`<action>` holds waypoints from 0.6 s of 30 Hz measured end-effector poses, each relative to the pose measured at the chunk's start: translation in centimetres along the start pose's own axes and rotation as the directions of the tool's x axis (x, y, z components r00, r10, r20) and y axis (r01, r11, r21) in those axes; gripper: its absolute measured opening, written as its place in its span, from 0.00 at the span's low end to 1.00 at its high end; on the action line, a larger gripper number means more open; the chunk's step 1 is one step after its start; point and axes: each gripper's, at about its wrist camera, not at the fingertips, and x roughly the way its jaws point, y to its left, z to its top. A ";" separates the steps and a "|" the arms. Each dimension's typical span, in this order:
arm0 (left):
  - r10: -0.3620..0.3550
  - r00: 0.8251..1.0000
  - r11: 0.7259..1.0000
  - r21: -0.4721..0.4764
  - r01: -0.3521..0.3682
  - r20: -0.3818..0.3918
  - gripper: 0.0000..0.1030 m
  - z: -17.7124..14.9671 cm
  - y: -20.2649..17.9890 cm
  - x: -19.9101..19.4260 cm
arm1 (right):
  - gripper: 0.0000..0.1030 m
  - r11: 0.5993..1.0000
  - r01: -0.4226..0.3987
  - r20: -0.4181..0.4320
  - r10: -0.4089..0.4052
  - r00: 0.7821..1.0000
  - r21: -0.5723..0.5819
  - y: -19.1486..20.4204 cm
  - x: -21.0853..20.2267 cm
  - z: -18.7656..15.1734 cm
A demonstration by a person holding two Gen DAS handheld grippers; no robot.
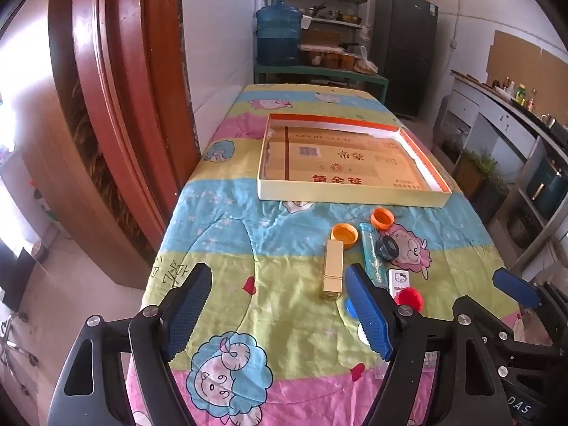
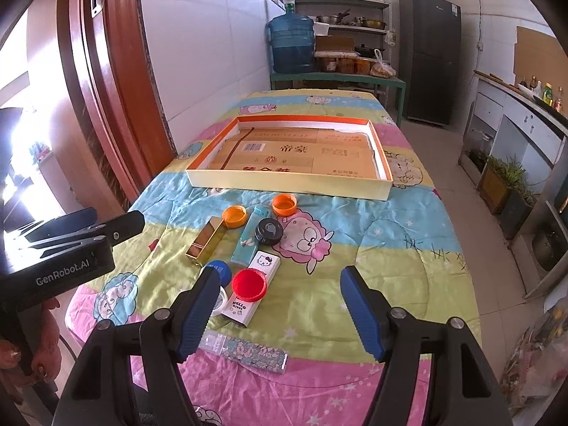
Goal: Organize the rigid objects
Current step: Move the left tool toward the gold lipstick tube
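Clutter of small items, gold case [image 1: 333, 269] included, lies between both empty, spread-jawed grippers and the tray [image 1: 269, 190] beyond; case's long axis points trayward, just inside left gripper [image 1: 278, 314].

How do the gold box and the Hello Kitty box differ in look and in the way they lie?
The gold box is plain, shiny gold; the Hello Kitty box is white with cartoon print.
The gold box lies bare, with nothing on it; the Hello Kitty box has a red cap resting on it.
The gold box is on the left of the pile; the Hello Kitty box is nearer the right tool.
Both are long, rectangular and lie flat on the blanket.
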 end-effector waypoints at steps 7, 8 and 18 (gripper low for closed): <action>0.004 1.000 1.000 0.009 -0.004 -0.001 0.77 -0.2 -0.4 -0.2 | 0.68 1.000 -0.005 -0.022 0.006 1.000 0.004 0.1 0.5 0.0; 0.004 1.000 1.000 0.010 -0.004 -0.002 0.77 -0.1 -0.4 0.0 | 0.68 1.000 -0.004 -0.023 0.004 1.000 0.002 0.2 0.5 0.0; -0.008 1.000 1.000 0.006 0.008 0.002 0.77 -0.4 -0.2 0.3 | 0.68 1.000 -0.002 -0.027 0.002 1.000 -0.005 0.4 0.8 -0.1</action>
